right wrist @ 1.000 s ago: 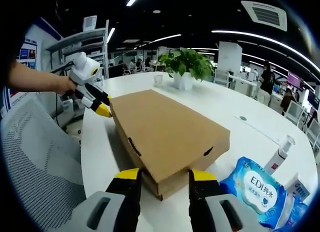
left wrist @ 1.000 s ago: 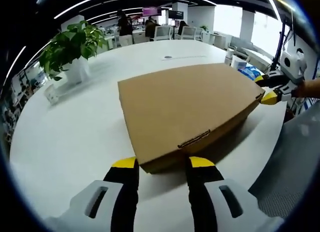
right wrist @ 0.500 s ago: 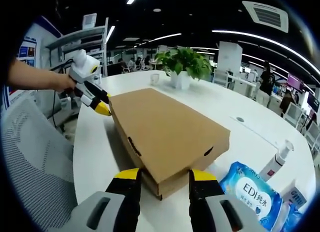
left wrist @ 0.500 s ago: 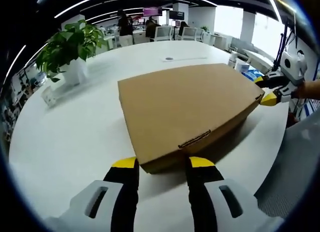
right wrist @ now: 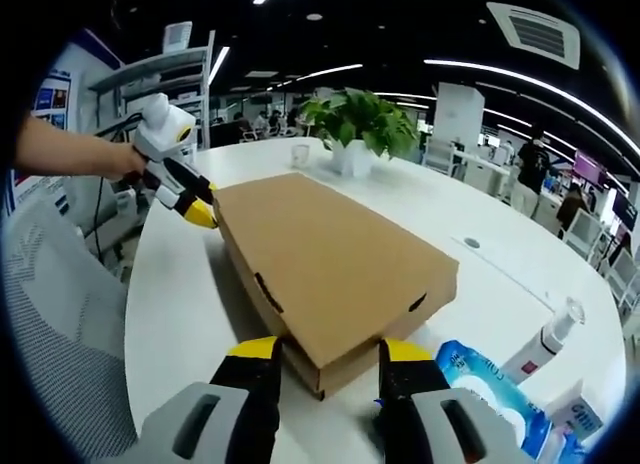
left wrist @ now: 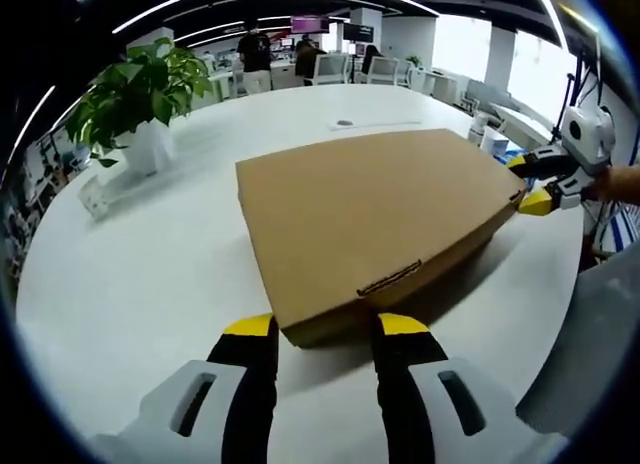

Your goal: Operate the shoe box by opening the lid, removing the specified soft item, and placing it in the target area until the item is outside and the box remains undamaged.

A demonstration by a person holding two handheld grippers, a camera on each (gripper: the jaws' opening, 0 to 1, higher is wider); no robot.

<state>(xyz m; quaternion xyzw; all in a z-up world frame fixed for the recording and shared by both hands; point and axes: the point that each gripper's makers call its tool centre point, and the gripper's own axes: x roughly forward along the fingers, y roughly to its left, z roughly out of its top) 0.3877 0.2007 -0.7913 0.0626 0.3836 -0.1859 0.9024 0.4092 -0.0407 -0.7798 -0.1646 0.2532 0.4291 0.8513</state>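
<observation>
1. The shoe box (left wrist: 375,219) (right wrist: 330,264), plain brown cardboard with its lid down, lies flat on the white round tabletop (left wrist: 140,274) (right wrist: 175,304)
2. In the left gripper view, the left hand-held gripper (left wrist: 325,329) has its yellow-tipped jaws spread wide, one on each side of the near corner of the box; they sit right at the cardboard, but I cannot tell whether they touch it
3. In the right gripper view, the right hand-held gripper (right wrist: 320,352) is likewise released, its jaws straddling the opposite corner of the box, close to the cardboard without a clear grip
4. Each gripper shows in the other's view at the far corner of the box: the right one (left wrist: 530,184) with its yellow tips just at the edge, the left one (right wrist: 195,206) held by a bare forearm (right wrist: 60,154)
5. A potted green plant (left wrist: 140,94) (right wrist: 360,129) in a white pot stands on the tabletop beyond the box, well apart from it
6. Beside the box in the right gripper view lie a blue pack of wipes (right wrist: 490,394) and a white pump bottle (right wrist: 540,339), both near the right gripper
7. A grey mesh chair back (right wrist: 55,354) stands at the table's edge
</observation>
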